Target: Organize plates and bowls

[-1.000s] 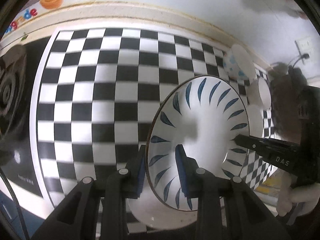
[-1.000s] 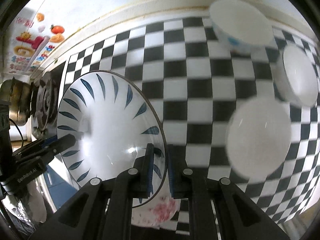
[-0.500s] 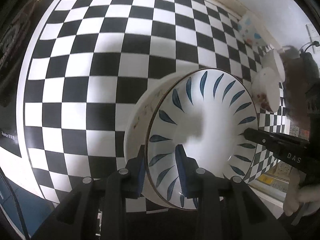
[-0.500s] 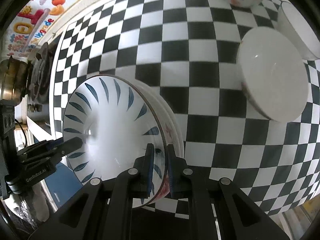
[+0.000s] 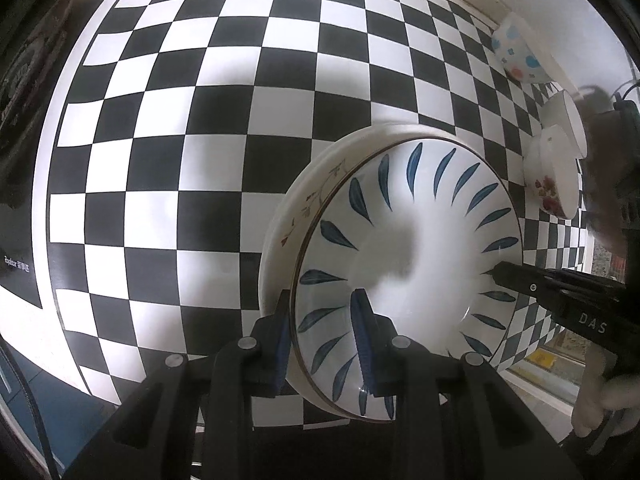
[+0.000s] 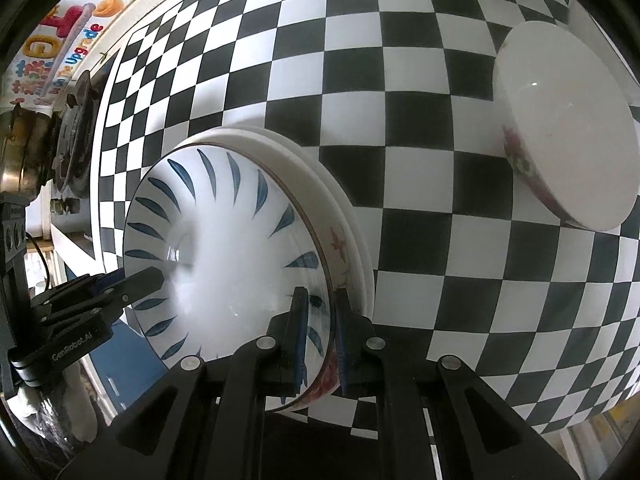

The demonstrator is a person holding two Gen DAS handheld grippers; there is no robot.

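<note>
Within the last second the view dropped from wall and counter edge to the checkered counter (image 5: 168, 168) alone, and a stack of plates (image 5: 304, 200) came into sight under the blue-leaf plate (image 5: 408, 248). On the left, the left gripper (image 5: 320, 336) pinched that plate's near rim; on the right, the right gripper (image 6: 320, 332) clamped the opposite rim. The plate sat low over the stack, seemingly nested, so letting go looked near. Farther right stood a flowered bowl (image 6: 568, 128) and a spotted bowl (image 5: 516, 56), unsorted.
</note>
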